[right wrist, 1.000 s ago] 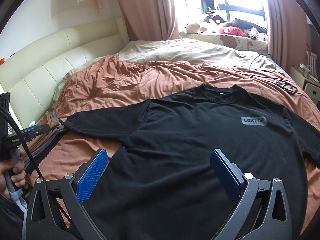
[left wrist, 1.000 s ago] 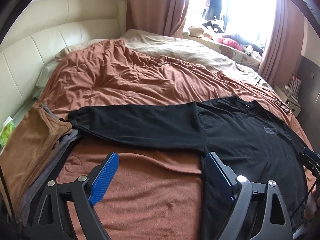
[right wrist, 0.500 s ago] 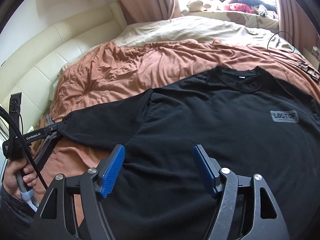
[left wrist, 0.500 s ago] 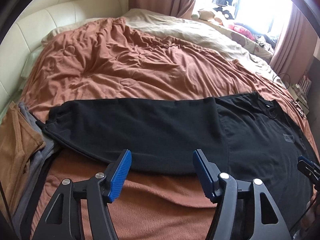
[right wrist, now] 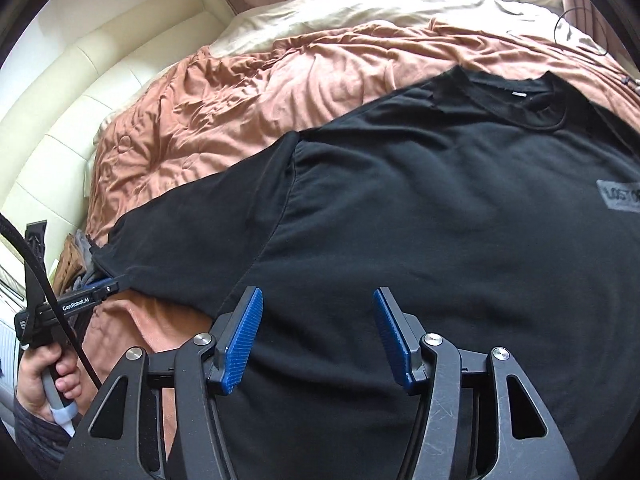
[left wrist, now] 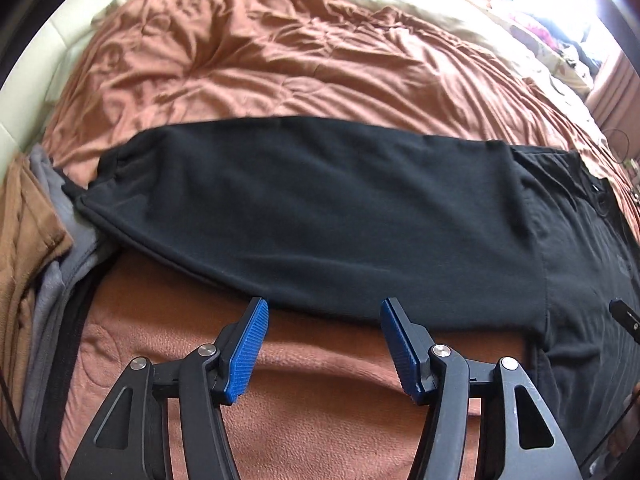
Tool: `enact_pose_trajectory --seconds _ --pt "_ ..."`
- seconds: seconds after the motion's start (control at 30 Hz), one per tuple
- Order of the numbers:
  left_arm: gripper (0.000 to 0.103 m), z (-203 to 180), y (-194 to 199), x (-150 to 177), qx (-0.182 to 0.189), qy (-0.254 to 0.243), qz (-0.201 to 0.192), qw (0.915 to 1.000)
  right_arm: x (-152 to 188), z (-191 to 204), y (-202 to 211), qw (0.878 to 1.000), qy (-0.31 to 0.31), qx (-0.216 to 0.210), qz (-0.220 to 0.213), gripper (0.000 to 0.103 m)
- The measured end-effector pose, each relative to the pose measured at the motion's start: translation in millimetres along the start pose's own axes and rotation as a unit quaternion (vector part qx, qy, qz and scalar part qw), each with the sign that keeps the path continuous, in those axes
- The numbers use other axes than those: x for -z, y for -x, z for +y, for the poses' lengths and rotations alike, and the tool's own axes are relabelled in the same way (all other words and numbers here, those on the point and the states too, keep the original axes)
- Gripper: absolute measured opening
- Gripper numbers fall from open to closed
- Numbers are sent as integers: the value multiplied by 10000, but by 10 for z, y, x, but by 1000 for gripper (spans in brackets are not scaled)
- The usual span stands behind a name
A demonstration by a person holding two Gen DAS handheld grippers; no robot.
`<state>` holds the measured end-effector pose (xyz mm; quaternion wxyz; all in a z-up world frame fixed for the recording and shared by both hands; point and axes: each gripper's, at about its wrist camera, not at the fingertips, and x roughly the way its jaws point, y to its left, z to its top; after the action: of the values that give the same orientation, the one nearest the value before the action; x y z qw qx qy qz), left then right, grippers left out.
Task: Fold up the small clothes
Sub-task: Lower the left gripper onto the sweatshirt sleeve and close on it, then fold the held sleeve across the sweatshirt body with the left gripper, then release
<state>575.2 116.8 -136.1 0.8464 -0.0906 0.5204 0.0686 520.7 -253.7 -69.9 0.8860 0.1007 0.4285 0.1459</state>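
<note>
Lying flat on the orange bedspread (left wrist: pixel 256 60), front up, the black shirt (right wrist: pixel 440 216) has its long sleeve (left wrist: pixel 320 216) stretched out sideways toward a stack of folded clothes (left wrist: pixel 28 240) at the bed's left edge. The cuff touches that stack, a brown piece on top with grey under it. A grey patch (right wrist: pixel 620 196) with lettering sits on the chest, and the collar (right wrist: pixel 516 100) points toward the far side of the bed.

Left gripper (left wrist: pixel 322 344) hovers low over the bedspread just at the sleeve's near hem, its blue pads (left wrist: pixel 246 352) spread wide with nothing between them. Right gripper (right wrist: pixel 318 336) hangs over the shirt's body near the underarm seam, likewise wide apart and empty; whether either touches the cloth I cannot tell.

In the right wrist view a hand (right wrist: pixel 40 380) grips the left tool's handle at the far left, a black cable (right wrist: pixel 44 284) running past it. Cream headboard (right wrist: pixel 80 92) curves behind the bed, and a pale sheet (right wrist: pixel 360 12) covers its far part.
</note>
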Motion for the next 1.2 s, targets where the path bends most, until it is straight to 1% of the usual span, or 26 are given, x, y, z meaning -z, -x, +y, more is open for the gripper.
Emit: enact_pose_trajectory --seconds 0.1,0.2,0.23,0.33,0.4,0.43,0.47,0.5,0.53,0.57,0.6,0.67,0.73,0.87,0.93,1.0,1.03,1.13,1.2 --pt "61 90 -77 -21 50 214 91 9997 14 -1 -53 9999 -72 -72 68 55" --pt "61 198 -160 -66 370 620 272 9970 39 -41 -62 9997 -158 -144 90 55" --pt "61 224 -189 -76 420 717 302 9961 41 -53 -75 9996 -198 -180 107 55" --pt "61 281 -295 -88 490 959 354 9936 37 -59 -100 9994 -248 -184 133 55" --pt "57 295 -325 -104 554 1083 258 9922 29 -46 -117 9994 -249 -189 136 56" --pt "47 308 -327 -120 509 1123 198 9922 28 -34 -124 9994 -257 -193 136 56" --pt "35 319 -329 -132 461 1161 180 9920 23 -26 -131 9994 -262 -189 131 56" --pt "27 341 -324 -144 490 1231 157 9911 19 -15 -136 9994 -267 -184 115 55" --pt "13 357 -314 -150 634 1328 154 9890 10 -6 -144 9995 -267 -168 90 50" --pt "11 367 -305 -157 805 1430 184 9863 5 2 -155 9995 -269 -128 71 45" --pt "10 379 -293 -181 872 1476 176 9850 -14 -5 -171 9995 -299 -94 39 36" --pt "8 345 -188 -243 879 1410 14 9861 -23 1 -189 9991 -372 -183 -5 29" --pt "7 289 -61 -304 972 1344 -155 9860 -32 5 -230 9986 -426 -303 52 23" --pt "6 135 175 -453 1083 1142 -420 9866 -45 62 -319 9972 -457 -572 175 19" --pt "5 86 260 -523 1182 1097 -505 9856 -65 74 -377 9961 -500 -696 230 14" --pt "5 24 349 -618 1341 1045 -592 9837 -87 70 -444 9953 -562 -743 244 6" --pt "5 -28 417 -656 1410 974 -664 9830 -87 62 -475 9945 -619 -804 258 4" --pt "5 -173 574 -715 1602 689 -823 9812 -61 69 -601 9907 -807 -1033 376 4" --pt "5 -288 680 -763 1706 473 -933 9798 -27 92 -704 9899 -847 -1044 459 3"
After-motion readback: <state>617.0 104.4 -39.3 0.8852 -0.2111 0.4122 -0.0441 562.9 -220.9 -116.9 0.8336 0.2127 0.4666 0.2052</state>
